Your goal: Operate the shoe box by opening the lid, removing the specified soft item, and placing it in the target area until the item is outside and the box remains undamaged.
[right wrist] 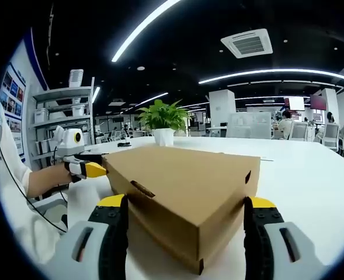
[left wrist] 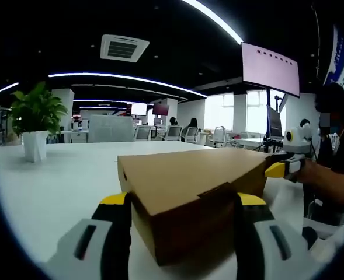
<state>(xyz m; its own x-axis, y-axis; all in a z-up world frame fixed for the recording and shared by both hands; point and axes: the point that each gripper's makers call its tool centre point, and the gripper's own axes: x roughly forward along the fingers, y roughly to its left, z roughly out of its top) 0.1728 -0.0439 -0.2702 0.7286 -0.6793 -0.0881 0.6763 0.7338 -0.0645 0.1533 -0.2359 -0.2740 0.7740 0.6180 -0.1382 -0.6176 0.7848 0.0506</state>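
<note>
Closed shoe box [left wrist: 189,192] flat on white table [left wrist: 61,175], 2 grippers' [left wrist: 183,201] [right wrist: 186,204] jaws wide, flanking opposite ends along its long axis

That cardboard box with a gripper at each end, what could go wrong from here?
1. The shoe box is thin cardboard and its lid is shut. The left gripper and right gripper each straddle a corner, so squeezing or prying hard could crease a wall or tear the lid's tab.
2. The box sits on a smooth white table, so lifting the lid from one end might slide or tip the box instead of opening it.
</note>
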